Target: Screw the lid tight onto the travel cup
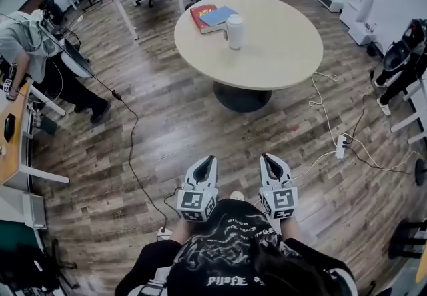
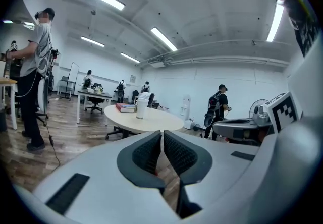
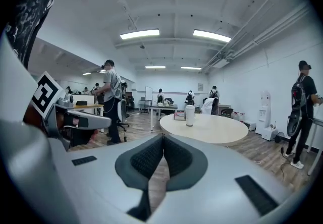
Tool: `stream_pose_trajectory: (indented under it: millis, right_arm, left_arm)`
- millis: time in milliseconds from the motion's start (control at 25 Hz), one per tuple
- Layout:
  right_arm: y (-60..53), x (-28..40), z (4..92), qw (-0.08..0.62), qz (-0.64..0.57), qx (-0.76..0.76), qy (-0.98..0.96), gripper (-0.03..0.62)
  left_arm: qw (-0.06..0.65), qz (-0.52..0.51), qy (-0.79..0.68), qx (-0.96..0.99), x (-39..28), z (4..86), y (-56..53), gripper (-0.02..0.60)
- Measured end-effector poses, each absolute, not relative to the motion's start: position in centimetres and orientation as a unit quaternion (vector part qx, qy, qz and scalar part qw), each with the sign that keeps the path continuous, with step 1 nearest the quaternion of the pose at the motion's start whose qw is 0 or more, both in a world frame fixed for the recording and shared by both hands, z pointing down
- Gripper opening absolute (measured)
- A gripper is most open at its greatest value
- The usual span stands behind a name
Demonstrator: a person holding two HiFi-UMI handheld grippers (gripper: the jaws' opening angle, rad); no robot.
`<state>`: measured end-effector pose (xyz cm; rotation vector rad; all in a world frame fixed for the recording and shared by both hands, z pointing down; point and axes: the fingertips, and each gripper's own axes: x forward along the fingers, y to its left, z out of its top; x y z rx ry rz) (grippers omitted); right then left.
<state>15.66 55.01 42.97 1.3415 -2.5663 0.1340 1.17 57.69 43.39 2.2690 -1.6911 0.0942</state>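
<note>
The white cylindrical travel cup [image 1: 234,31] is standing upright on the round beige-topped counter [image 1: 273,55], toward its far left side. It is sitting just beside a red book [image 1: 200,19] that is carrying a blue book [image 1: 220,15]. The cup is too small in every view to tell how its lid is sitting.

The person is standing well apart from the counter, on the brown wooden plank floor [image 1: 160,128], and nothing is reaching the cup. The left gripper [image 1: 211,159] and the right gripper [image 1: 265,156] are being held side by side, close in front of the person's chest. Both are pointing forward toward the counter and tipping slightly downward. Their marker cubes [image 1: 195,203] are facing up toward the head camera, and the hands behind them are mostly being hidden by the person's dark printed top.

In the left gripper view the dark ribbed pads [image 2: 149,150] are pressing together with nothing between them, so the left gripper is clenched and empty. In the right gripper view the jaws are likewise meeting tip to tip, clenched on nothing, with the cup showing far ahead on the counter.

A white power strip [image 1: 340,146] is lying on the floor to the right of the counter.
</note>
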Motion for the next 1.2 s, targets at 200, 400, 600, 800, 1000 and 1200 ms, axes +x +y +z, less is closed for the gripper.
stream_pose_trajectory:
  millis: [200,400,600,800,1000,1200]
  right_arm:
    - [53.1,15.7,43.0,0.093,0.07,0.44,-0.89,0.226]
    - [51.1,15.8,43.4,0.095,0.072,0.416,-0.902,0.342]
    - [49.3,16.1,44.1,0.102,0.063,0.406,-0.906,0.347]
    - [46.9,16.6,44.1,0.108,0.06,0.4,-0.908,0.348]
    - [44.4,16.4,45.0,0.108,0.075,0.413,-0.901,0.348]
    - [40.5,15.6,46.5,0.13,0.078,0.422,-0.894,0.348]
  left_arm:
    - [0.174,0.029,-0.534,0.827,3.0,43.9,56.6,0.208]
    - [0.196,0.022,-0.493,0.847,5.3,44.7,54.8,0.321]
    - [0.185,0.01,-0.516,0.837,5.2,45.0,52.5,0.321]
    - [0.193,0.023,-0.514,0.835,5.6,45.6,50.9,0.321]
    - [0.206,0.045,-0.507,0.836,5.6,47.3,48.3,0.321]
    - [0.204,0.056,-0.487,0.847,4.9,48.1,43.5,0.313]
